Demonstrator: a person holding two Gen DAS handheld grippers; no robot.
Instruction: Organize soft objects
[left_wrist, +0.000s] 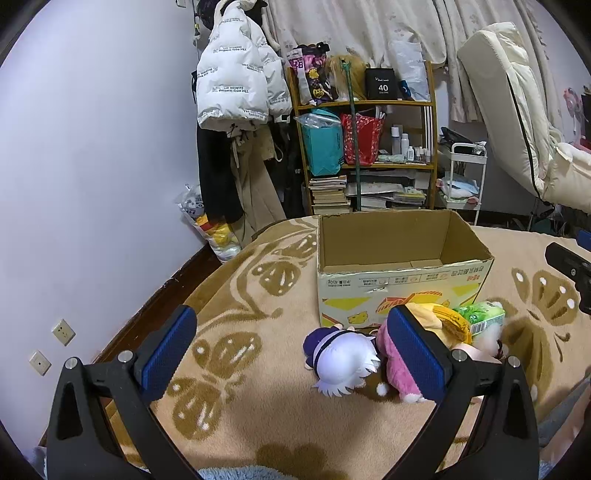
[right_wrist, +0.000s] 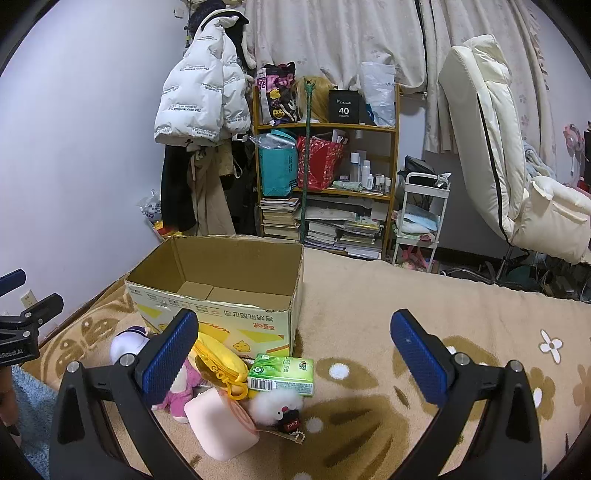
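An open cardboard box (left_wrist: 402, 284) (right_wrist: 225, 314) stands on the beige patterned blanket, with nothing visible inside. In front of it lies a heap of soft things: a white-and-purple plush doll (left_wrist: 343, 356) (right_wrist: 127, 341), a pink plush (left_wrist: 397, 369) (right_wrist: 181, 395), a yellow pouch (left_wrist: 443, 319) (right_wrist: 221, 362), a green tissue pack (left_wrist: 480, 315) (right_wrist: 282, 373), a pink block (right_wrist: 219, 424) and a white fluffy keychain (right_wrist: 275, 404). My left gripper (left_wrist: 291, 350) is open above the blanket, left of the heap. My right gripper (right_wrist: 295, 354) is open above the tissue pack, holding nothing.
The blanket (left_wrist: 236, 325) (right_wrist: 443, 321) covers a bed. Behind it stand a wooden shelf (left_wrist: 365, 107) (right_wrist: 328, 129) with bags and books, hanging coats (left_wrist: 236, 74), a white trolley (right_wrist: 421, 218) and a cream chair (right_wrist: 491, 147). A wall runs along the left.
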